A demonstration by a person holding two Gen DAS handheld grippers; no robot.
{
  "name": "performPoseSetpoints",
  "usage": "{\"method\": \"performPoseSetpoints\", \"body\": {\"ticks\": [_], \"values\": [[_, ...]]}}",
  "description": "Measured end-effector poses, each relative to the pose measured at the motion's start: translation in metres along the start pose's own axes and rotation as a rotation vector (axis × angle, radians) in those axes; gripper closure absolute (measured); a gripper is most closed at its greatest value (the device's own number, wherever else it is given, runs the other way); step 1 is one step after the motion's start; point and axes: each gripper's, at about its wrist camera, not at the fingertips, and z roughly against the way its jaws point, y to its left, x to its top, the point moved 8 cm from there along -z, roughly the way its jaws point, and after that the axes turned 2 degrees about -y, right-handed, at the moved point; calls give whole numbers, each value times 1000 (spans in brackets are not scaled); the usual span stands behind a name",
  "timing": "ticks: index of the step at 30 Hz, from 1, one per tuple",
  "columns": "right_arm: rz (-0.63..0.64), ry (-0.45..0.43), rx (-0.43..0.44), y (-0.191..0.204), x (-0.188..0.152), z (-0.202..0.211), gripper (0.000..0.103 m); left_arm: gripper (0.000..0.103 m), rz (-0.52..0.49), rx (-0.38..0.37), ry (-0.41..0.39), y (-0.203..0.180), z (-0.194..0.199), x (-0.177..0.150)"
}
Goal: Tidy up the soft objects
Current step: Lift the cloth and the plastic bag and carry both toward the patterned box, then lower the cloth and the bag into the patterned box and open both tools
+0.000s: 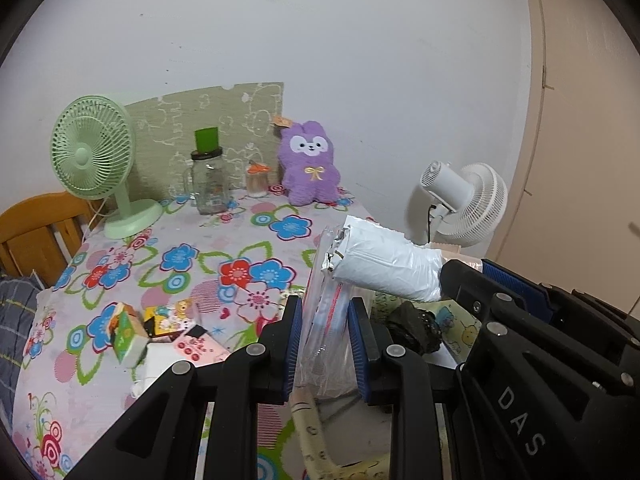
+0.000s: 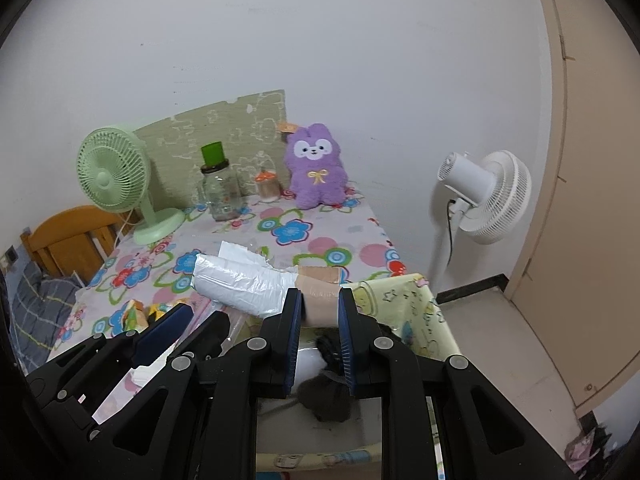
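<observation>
Soft packets are held above a yellow box [image 2: 416, 312] at the table's [image 1: 120, 360] right edge. A clear zip bag [image 1: 324, 344] is clamped by the left gripper [image 1: 325, 350], seemingly kept steady; a white pouch [image 2: 244, 284] is pinched at its tan end by the right gripper [image 2: 320, 344], apparently for insertion. Open tabletop remains leftward.

The left tongs [image 1: 325, 344] pinch a clear zip bag [image 1: 320, 320]; the right tongs [image 1: 516, 280] hold a white pack [image 1: 388, 264] above a yellow bin [image 1: 460, 320]. A purple plush [image 1: 310, 164] sits on the floral worktop [image 1: 180, 256].
</observation>
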Motion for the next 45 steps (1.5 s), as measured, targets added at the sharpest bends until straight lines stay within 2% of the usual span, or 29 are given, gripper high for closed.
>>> {"method": "performPoseSetpoints", "body": {"ticks": [19, 24, 33, 36, 40, 45], "values": [[-59, 92, -59, -37, -27, -30, 81, 80, -52, -41, 109, -27, -40, -26], [-67, 120, -65, -41, -33, -39, 81, 80, -95, -29, 144, -28, -54, -33], [-72, 158, -64, -41, -42, -53, 82, 80, -129, -21, 146, -22, -62, -35], [-74, 165, -63, -41, -43, -55, 82, 77, -135, -20, 144, -20, -63, -33], [-71, 171, -53, -39, -44, -56, 81, 66, -147, -38, 147, -27, -58, -35], [-78, 165, -51, -41, -44, -52, 81, 64, -147, -54, 155, -31, -55, -38]]}}
